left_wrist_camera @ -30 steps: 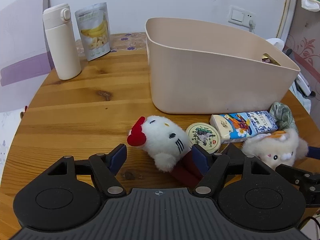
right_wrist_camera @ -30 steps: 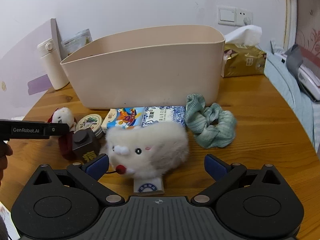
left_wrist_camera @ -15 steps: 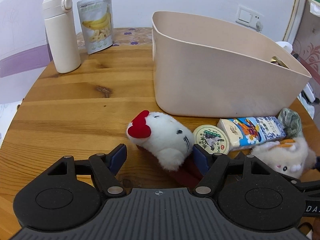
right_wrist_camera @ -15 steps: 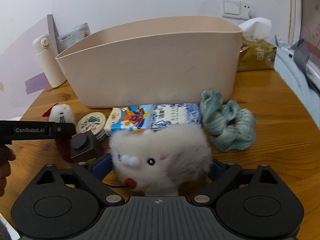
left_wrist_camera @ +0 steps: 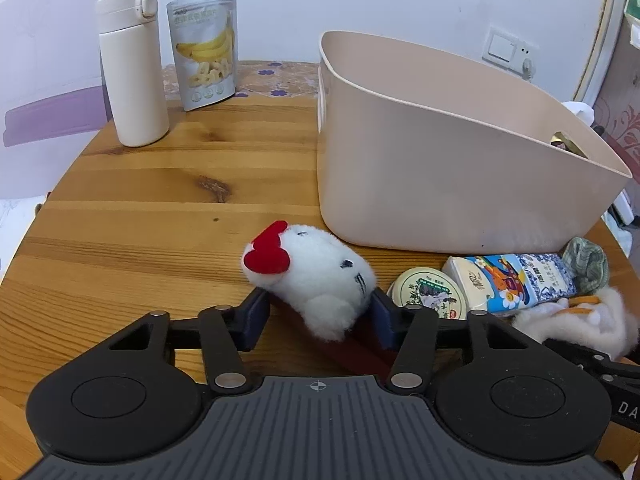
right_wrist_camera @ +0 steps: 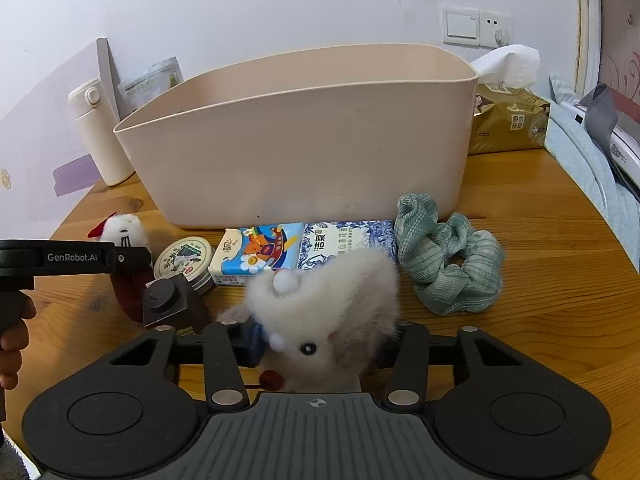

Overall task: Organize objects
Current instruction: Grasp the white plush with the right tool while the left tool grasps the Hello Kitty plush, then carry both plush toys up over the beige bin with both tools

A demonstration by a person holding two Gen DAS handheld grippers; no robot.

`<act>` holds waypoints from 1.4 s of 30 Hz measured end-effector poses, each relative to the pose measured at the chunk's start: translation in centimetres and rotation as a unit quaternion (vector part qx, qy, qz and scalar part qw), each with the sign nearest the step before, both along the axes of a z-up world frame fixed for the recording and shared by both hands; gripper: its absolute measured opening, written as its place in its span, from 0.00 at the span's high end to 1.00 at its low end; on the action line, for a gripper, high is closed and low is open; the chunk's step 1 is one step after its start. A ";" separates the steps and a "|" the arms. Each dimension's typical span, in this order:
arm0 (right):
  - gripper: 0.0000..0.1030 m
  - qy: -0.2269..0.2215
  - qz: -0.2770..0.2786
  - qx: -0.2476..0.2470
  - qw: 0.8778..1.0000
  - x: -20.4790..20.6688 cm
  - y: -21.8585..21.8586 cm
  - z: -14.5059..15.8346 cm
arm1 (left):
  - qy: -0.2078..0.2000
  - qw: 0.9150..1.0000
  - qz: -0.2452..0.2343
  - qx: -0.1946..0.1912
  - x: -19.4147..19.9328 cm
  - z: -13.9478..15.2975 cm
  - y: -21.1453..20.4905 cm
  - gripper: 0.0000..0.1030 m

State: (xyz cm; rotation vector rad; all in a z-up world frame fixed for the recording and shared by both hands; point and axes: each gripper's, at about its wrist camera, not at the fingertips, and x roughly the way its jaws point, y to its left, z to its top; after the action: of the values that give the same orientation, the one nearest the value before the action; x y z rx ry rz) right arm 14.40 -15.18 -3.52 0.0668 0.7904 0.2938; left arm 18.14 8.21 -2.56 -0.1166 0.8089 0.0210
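The cat plush (left_wrist_camera: 316,280) lies on the table (left_wrist_camera: 140,208) before the bin (left_wrist_camera: 440,168), bow end pointing away-left, clamped by the left gripper (left_wrist_camera: 318,314). The right gripper (right_wrist_camera: 320,340) squeezes the fluffy plush (right_wrist_camera: 332,296), whose face points toward the camera.

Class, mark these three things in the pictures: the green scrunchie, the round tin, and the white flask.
green scrunchie (right_wrist_camera: 452,264), right wrist view, on the bunched fabric left of its hole.
round tin (left_wrist_camera: 426,293), left wrist view, middle of the printed lid.
white flask (left_wrist_camera: 134,76), left wrist view, on the body below the cap.
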 end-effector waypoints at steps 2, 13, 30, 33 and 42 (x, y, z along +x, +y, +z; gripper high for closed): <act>0.63 -0.004 0.004 -0.005 1.000 -0.2 0.1 0.2 | 0.000 1.000 0.000 -0.002 -0.1 0.0 0.1 0.52; 0.70 -0.019 0.001 -0.003 1.000 -1.0 -0.8 1.3 | -0.005 1.000 -0.006 -0.023 -1.2 0.3 0.1 0.62; 0.71 -0.064 -0.016 0.012 0.998 -1.9 -2.7 4.6 | -0.059 0.998 -0.024 -0.009 -3.4 4.6 -0.2 0.62; 0.71 -0.070 -0.021 0.014 0.997 -1.9 -3.2 5.1 | -0.067 0.997 -0.033 -0.022 -3.7 5.8 -0.2 0.62; 0.71 -0.093 -0.036 0.024 0.995 -1.3 -4.3 6.8 | -0.113 0.992 -0.050 -0.008 -4.3 9.0 -1.1 0.62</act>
State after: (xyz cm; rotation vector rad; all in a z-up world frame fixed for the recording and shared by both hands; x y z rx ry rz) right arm 13.05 -19.48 3.32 0.1103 0.5945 0.2469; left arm 13.79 7.10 6.40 -0.0915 0.5871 -0.0926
